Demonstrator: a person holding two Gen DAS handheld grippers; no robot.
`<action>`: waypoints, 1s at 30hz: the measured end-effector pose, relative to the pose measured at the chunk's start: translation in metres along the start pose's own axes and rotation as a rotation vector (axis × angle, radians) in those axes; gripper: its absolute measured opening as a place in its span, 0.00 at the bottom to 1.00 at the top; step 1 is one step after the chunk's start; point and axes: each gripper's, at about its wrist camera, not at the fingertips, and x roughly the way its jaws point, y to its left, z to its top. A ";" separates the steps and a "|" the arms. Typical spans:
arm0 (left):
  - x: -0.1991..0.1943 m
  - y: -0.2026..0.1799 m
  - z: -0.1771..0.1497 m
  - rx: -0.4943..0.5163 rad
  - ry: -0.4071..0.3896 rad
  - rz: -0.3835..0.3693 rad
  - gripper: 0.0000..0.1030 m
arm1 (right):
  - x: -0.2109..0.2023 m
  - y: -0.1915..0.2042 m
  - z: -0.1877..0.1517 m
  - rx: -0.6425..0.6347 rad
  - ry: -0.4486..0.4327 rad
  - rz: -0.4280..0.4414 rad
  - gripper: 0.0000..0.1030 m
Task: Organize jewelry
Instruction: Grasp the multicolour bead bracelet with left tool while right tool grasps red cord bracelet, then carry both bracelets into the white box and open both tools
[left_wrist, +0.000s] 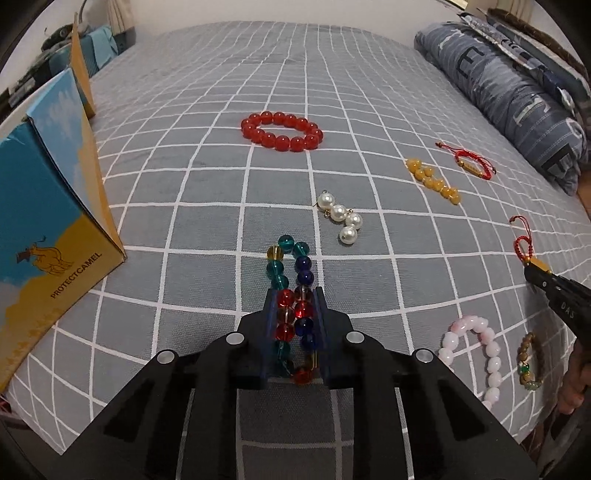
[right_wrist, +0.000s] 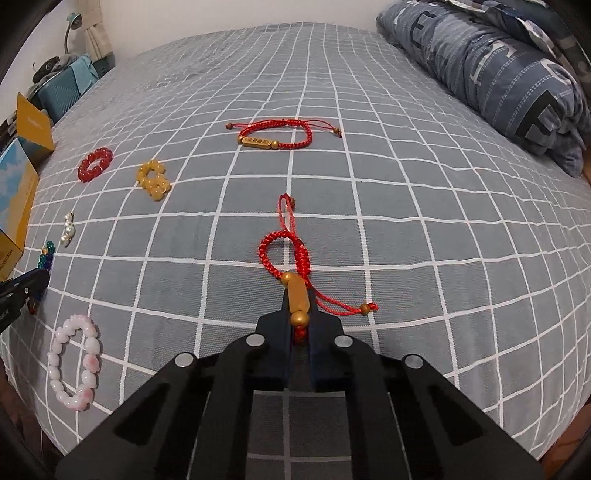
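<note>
My left gripper (left_wrist: 294, 295) is shut on a multicoloured glass bead bracelet (left_wrist: 291, 269), whose far loop lies on the grey checked bedspread (left_wrist: 184, 173). My right gripper (right_wrist: 298, 295) is shut on the gold bar of a red cord bracelet (right_wrist: 286, 254); it also shows at the right edge of the left wrist view (left_wrist: 528, 264). Lying loose on the bed are a red bead bracelet (left_wrist: 282, 131), a pearl piece (left_wrist: 341, 216), a yellow bead bracelet (left_wrist: 434, 180), a second red cord bracelet (right_wrist: 275, 134), a pink bead bracelet (right_wrist: 75, 363) and a brown bead bracelet (left_wrist: 530, 363).
An open blue and yellow cardboard box (left_wrist: 48, 206) stands at the left of the bed. A rolled blue quilt (right_wrist: 498, 74) lies along the right side. A teal case and clutter (right_wrist: 59, 88) sit beyond the bed's far left edge.
</note>
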 end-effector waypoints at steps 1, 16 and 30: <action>-0.001 0.000 0.000 0.001 -0.002 -0.001 0.17 | -0.002 -0.001 0.000 0.000 -0.003 -0.001 0.05; -0.033 -0.007 0.009 0.038 -0.068 0.004 0.09 | -0.039 0.004 0.011 -0.008 -0.083 -0.005 0.05; -0.097 0.017 0.038 0.020 -0.169 -0.007 0.09 | -0.094 0.074 0.057 -0.106 -0.196 0.041 0.05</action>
